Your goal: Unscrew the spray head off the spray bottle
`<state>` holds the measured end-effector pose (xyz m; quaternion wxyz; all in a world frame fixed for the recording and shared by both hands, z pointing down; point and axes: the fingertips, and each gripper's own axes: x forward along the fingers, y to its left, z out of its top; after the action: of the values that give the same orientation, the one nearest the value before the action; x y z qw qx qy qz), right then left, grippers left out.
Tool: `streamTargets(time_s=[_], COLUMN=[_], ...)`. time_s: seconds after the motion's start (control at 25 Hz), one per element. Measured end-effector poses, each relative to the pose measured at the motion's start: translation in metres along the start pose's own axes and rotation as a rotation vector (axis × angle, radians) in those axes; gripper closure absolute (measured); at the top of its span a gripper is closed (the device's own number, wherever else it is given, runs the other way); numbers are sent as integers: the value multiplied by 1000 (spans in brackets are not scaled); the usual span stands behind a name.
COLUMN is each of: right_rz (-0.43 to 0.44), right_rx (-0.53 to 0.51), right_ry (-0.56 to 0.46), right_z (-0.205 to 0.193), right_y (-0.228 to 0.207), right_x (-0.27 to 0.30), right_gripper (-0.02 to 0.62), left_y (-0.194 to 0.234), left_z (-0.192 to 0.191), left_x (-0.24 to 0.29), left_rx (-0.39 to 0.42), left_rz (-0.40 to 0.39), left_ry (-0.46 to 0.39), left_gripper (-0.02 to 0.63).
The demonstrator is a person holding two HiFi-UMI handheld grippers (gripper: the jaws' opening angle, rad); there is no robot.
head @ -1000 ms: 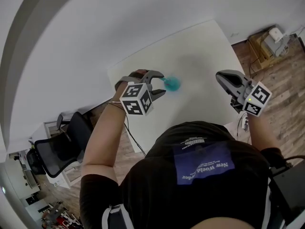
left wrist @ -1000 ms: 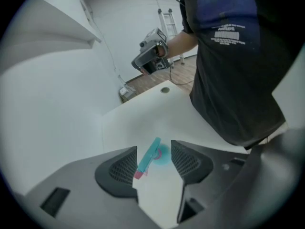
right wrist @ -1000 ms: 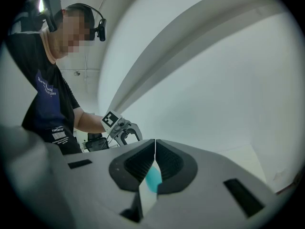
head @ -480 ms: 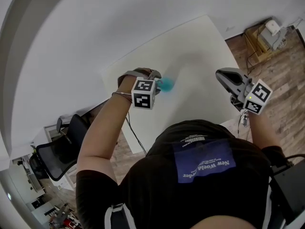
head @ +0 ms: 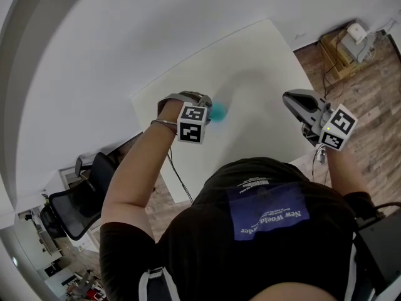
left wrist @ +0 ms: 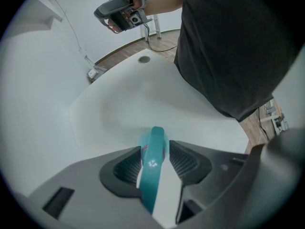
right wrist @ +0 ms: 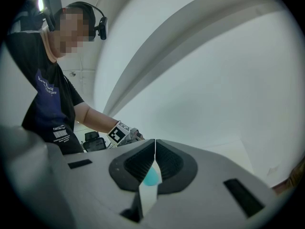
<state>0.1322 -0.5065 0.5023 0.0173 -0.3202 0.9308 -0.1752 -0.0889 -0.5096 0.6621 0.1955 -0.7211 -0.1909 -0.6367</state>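
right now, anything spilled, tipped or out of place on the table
Nothing stands out. The spray bottle's teal spray head sits between the left gripper's open jaws, the white table looks dry, and the right gripper is shut.

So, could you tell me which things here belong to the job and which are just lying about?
Job: teal plastic spray head; left gripper, fingers either side of it; shut right gripper; white table.
Lying about: black office chair; brown box on the floor.
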Motion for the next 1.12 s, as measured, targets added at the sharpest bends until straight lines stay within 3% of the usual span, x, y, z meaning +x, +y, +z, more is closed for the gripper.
streamTargets(time_s=[0.08, 0.64, 1.12], right_rz=[3, 14, 65], right_rx=[-1, -9, -17], right_ry=[0, 6, 19], right_z=[0, 1, 6], right_y=[2, 0, 8], right_x=[1, 3, 18], right_gripper=[600, 600, 600], left_y=[-2, 1, 5], left_z=[-1, 0, 21], left_x=[0, -7, -55], left_rx=[5, -72, -340], left_rz=[-8, 1, 132], left_ry=[2, -61, -373], left_gripper=[436, 454, 456])
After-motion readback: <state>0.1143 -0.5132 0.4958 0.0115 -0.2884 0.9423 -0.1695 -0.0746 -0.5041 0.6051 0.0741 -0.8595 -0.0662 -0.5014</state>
